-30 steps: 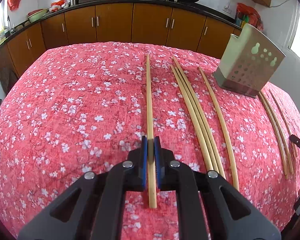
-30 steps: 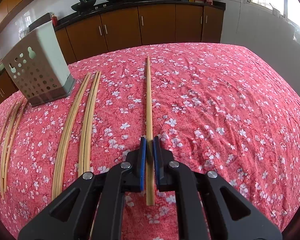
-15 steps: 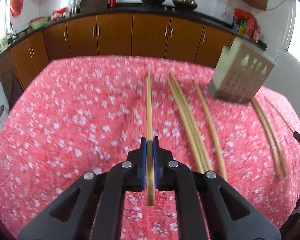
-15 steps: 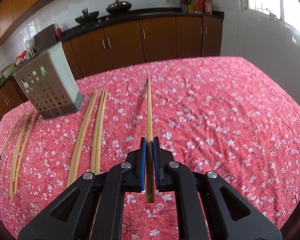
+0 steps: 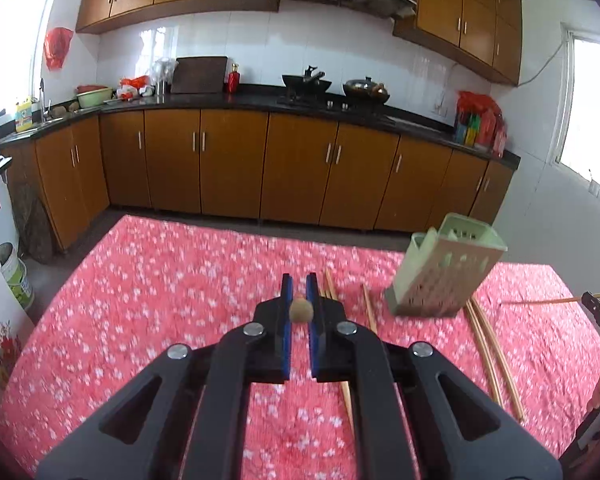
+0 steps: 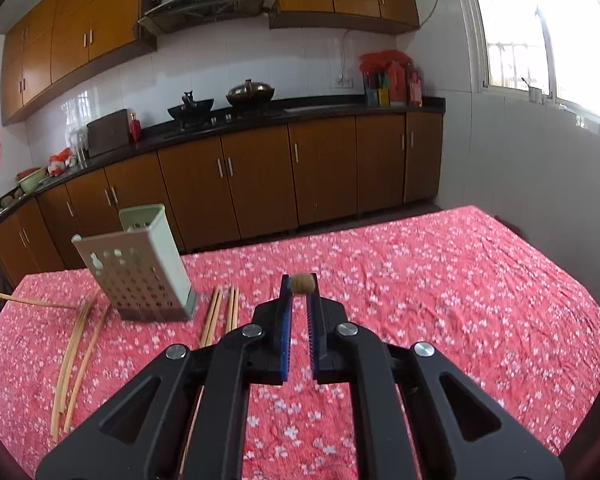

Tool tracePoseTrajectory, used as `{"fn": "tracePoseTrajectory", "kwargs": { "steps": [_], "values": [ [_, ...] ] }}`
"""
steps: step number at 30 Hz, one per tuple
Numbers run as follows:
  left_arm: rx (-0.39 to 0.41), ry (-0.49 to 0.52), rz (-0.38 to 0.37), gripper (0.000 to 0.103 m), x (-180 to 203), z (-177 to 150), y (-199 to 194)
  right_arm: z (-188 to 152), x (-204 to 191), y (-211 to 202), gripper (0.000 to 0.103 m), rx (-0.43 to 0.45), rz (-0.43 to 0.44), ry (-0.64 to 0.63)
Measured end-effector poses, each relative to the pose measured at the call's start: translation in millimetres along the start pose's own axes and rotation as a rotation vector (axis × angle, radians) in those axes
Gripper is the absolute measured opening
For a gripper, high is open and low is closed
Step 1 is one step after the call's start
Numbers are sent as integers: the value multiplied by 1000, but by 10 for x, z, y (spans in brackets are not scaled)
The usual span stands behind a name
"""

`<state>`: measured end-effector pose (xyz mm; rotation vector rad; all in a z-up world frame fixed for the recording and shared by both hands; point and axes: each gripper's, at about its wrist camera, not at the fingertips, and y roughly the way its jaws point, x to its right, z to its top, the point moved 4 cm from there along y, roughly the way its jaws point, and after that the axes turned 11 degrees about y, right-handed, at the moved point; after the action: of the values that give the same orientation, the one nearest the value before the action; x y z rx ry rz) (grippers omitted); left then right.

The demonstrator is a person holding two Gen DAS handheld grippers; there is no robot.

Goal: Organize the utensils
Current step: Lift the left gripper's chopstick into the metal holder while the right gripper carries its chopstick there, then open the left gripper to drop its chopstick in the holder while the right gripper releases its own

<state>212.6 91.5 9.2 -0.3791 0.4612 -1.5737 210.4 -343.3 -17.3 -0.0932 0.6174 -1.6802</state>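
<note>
Kitchen cabinets (image 5: 228,164) run along the far wall, beyond the far edge of the red floral cloth (image 5: 160,300) covering the table.

Between the blue pads of my left gripper (image 5: 299,304) I see the round end of one chopstick (image 5: 301,312), pointing almost straight at the lens; the pads are pressed together on it. My right gripper (image 6: 299,298) pinches a second chopstick end (image 6: 302,284) the same way, near the pad tips. In the left view that second chopstick (image 5: 556,301) juts in from the right edge, above the cloth.

Right of my left gripper, loose chopsticks (image 5: 370,312) lie flat, and past them stands the perforated utensil holder (image 5: 444,272), tilted in this lens, with more sticks (image 5: 492,348) on its far side. From the right gripper the holder (image 6: 140,268) sits to the left, with sticks (image 6: 220,314) between it and the jaws.

Left of my left gripper and right of my right gripper the cloth lies open out to the table edges.
</note>
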Motion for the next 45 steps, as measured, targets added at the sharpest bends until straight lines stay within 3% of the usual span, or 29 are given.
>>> {"fn": "tracePoseTrajectory", "kwargs": {
  "steps": [10, 18, 25, 28, 34, 41, 45],
  "values": [
    [94, 44, 13, 8, 23, 577, -166, 585, -217, -108, 8, 104, 74, 30],
    [269, 56, -42, 8, 357, 1381, -464, 1251, -728, -436, 8, 242, 267, 88],
    [409, 23, -96, 8, 795, 1864, -500, 1230, -1150, -354, 8, 249, 352, 43],
    [410, 23, -126, 8, 999, 1897, -374, 1109, -1257, -206, 8, 221, 353, 20],
    [323, 44, -162, 8, 1214, 1631, 99, 904, -1278, 78, 8, 145, 331, 0],
    [215, 56, -167, 8, 1250, 1366, 509, 805, -1228, 241, 8, 73, 320, 15],
    [207, 59, -167, 11, 1208, 1333, 539, 797, -1222, 250, 9, 60, 317, 20]
  ]
}}
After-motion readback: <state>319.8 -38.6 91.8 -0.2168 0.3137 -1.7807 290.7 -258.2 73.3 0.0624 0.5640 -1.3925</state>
